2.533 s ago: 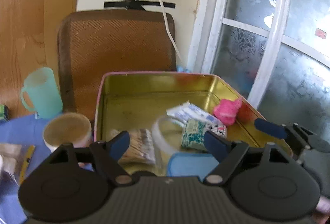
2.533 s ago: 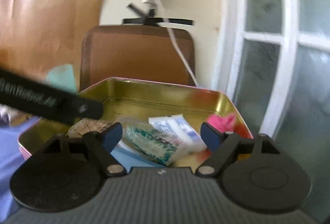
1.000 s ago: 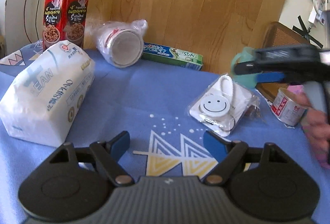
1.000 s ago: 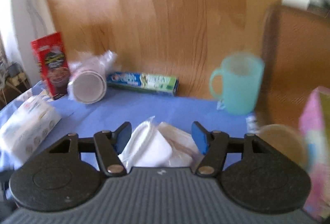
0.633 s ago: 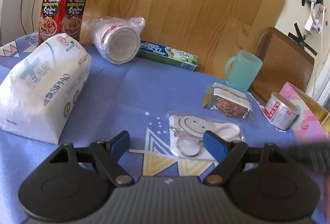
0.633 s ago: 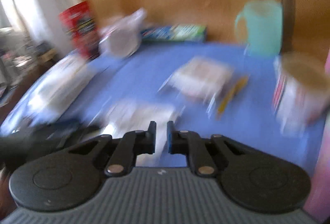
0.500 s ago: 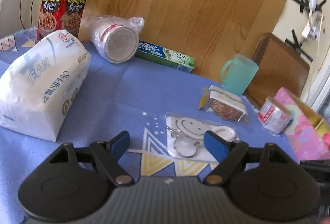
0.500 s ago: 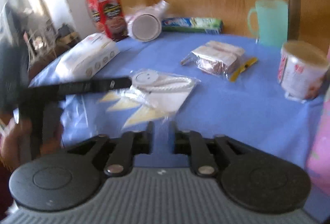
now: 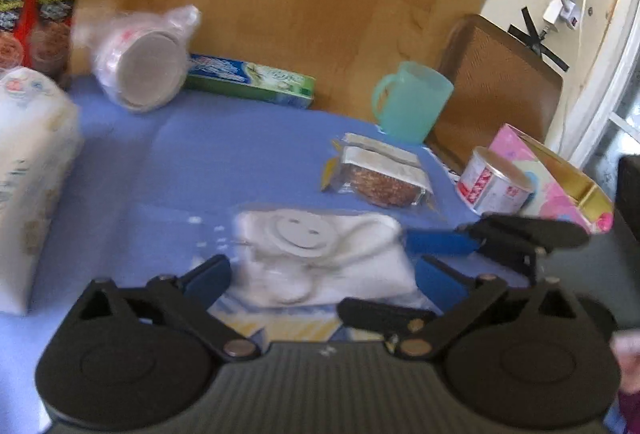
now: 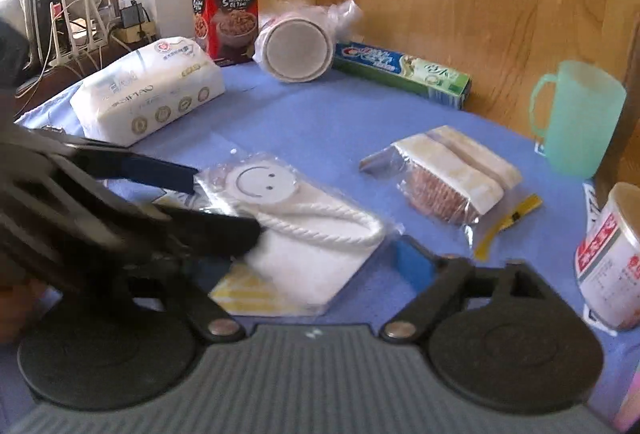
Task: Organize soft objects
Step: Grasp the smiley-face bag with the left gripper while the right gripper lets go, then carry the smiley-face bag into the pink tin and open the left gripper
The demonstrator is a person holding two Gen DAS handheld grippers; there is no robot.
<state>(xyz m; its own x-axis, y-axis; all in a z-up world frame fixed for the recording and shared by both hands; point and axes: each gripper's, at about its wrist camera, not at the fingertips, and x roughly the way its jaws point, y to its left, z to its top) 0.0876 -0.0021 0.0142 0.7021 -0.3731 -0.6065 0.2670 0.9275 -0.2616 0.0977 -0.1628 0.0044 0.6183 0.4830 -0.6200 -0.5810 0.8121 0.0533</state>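
Both grippers are crowding the same thing here: a clear plastic packet with a white smiley-face disc and a rope loop [image 10: 296,218], lying flat on the blue tablecloth [image 10: 320,122] near the table's front edge, roughly mid-width. The left gripper [image 9: 320,274] has its jaws spreading wide, about as far apart as they go, with the packet sitting between the blue pads but neither pad pressing on it. The right gripper [image 10: 316,262] is opening too, and the packet's near end lies between its fingers, though the left-hand finger is hidden behind the other tool, so I can't see contact there; it doesn't look pinched. In the left wrist view the right gripper's blue-tipped finger comes in from the right side, right at the packet's edge. Further back on the cloth there's a sealed bag of brownish snack stuff with a yellow zip strip [image 10: 448,182], just beside a white can with red print [image 10: 608,258] toward the right edge. Along the back edge against the wood panel: a teal mug [image 10: 576,118], a toothpaste box [image 10: 400,72], a bagged stack of paper cups on its side [image 10: 296,46], and a red box [image 10: 224,6]. A big white tissue pack [image 10: 152,90] sits by the left edge. A pink tin [image 9: 548,178] peeks in at the far right.
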